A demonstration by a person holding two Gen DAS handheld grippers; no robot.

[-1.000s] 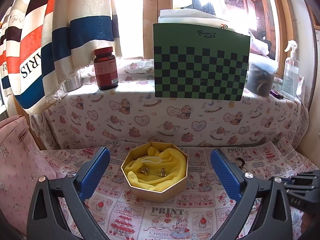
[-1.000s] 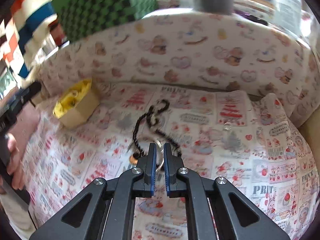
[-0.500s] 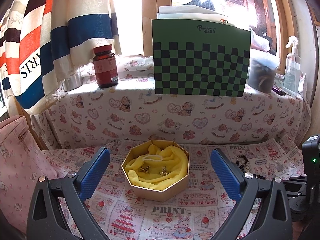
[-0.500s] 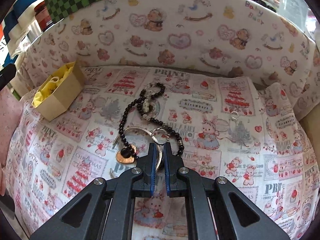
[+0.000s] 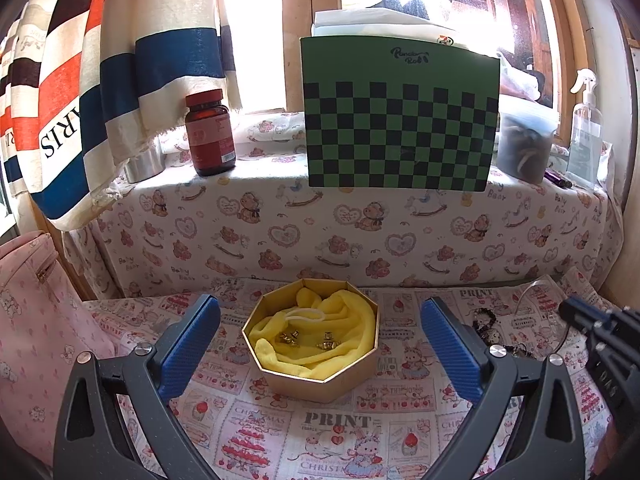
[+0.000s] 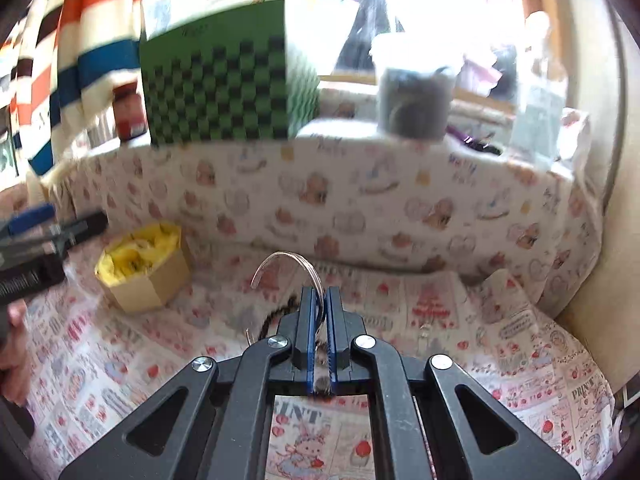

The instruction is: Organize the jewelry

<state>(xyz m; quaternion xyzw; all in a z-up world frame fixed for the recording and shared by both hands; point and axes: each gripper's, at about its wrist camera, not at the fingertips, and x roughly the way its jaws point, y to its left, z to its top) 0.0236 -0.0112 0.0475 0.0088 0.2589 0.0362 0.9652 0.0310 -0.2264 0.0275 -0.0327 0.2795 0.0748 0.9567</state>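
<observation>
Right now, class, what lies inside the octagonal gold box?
Inside the octagonal gold box lies a crumpled yellow cloth with two small gold pieces on it. The cloth hides the box's floor and anything beneath.

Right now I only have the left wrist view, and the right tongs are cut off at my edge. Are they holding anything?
Observer: Yes. The right tongs are shut on a thin silver hoop. Its arc stands up above the tips.
Operator: Are the black beads caught with it?
Observer: A black bead strand shows just left of the tongs, but it's blurred. I can't tell whether it is caught or only lying beside them.
</observation>
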